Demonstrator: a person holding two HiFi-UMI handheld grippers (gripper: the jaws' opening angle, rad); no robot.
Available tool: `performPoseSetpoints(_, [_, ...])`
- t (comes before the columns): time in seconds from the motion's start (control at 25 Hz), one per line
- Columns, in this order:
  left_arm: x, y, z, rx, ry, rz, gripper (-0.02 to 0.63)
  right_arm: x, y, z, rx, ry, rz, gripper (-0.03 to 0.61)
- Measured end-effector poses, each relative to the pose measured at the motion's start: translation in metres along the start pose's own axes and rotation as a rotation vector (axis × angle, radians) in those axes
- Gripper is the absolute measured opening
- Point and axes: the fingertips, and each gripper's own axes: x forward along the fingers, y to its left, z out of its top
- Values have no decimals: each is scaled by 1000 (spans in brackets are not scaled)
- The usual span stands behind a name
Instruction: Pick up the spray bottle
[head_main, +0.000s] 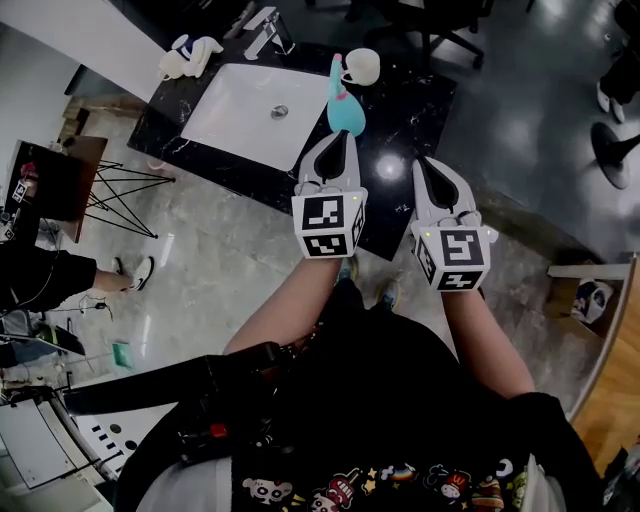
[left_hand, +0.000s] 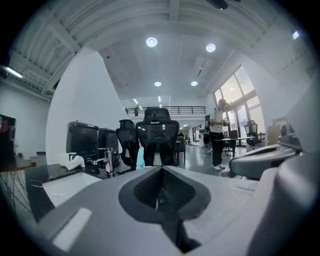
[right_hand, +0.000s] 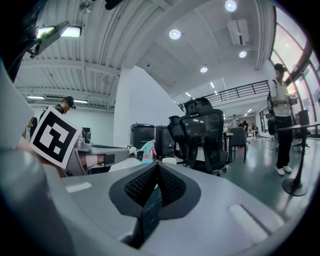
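The teal spray bottle (head_main: 345, 103) with a pink trigger stands upright on the black counter (head_main: 410, 110), at the right edge of the white sink (head_main: 250, 110). My left gripper (head_main: 338, 138) hovers just in front of the bottle, jaws shut and empty, its tip close below the bottle's base in the head view. My right gripper (head_main: 425, 163) is beside it to the right, over the counter's front edge, also shut on nothing. In the left gripper view the bottle (left_hand: 140, 157) shows small beyond the shut tips (left_hand: 161, 169). The right gripper view has the bottle (right_hand: 146, 151) just left of its tips (right_hand: 157, 165).
A white mug (head_main: 362, 66) stands behind the bottle. A chrome faucet (head_main: 262, 28) and white cloths (head_main: 190, 55) are at the sink's far side. Black machines (left_hand: 82, 141) and office chairs (left_hand: 157, 135) lie beyond. A person (left_hand: 217, 132) stands far right.
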Motion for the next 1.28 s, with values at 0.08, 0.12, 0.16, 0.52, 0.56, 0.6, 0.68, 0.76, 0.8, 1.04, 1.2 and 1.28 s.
performPoseSetpoints(0.08, [8,5,-1,-5,2,-10,2,11,-1,1,3,4,-13,25])
performPoseSetpoints(0.12, [12,8,-2,-10,4,-16,2,16,-2,1,3,7,-21,25])
performPoseSetpoints(0.16, [16,11,-3,-15,6,-21,2,21,-1,0,4,11,-28,25])
performPoseSetpoints(0.52, [52,31,-10,-30,2,-43,100,61,1,-3,2,49,-57,25])
performPoseSetpoints(0.56, [56,33,-12,-28,5,-41,118,64,1,-3,1,52,-58,25])
performPoseSetpoints(0.6, [61,36,-14,-20,8,-37,137,68,1,-4,-1,55,-59,25])
performPoseSetpoints(0.68, [71,44,-17,-4,14,-28,173,76,1,-6,-6,63,-61,25])
performPoseSetpoints(0.76, [77,51,-20,-3,15,-18,189,81,2,-10,-4,78,-63,25])
performPoseSetpoints(0.8, [80,54,-20,-2,15,-15,195,83,2,-12,-2,86,-63,25])
performPoseSetpoints(1.04, [101,60,-23,27,22,-18,198,93,-1,-24,2,120,-73,25])
performPoseSetpoints(1.2, [111,59,-25,40,24,-28,198,95,-4,-30,6,132,-85,25])
performPoseSetpoints(1.28, [114,59,-24,46,20,-33,198,96,-5,-32,10,137,-89,25])
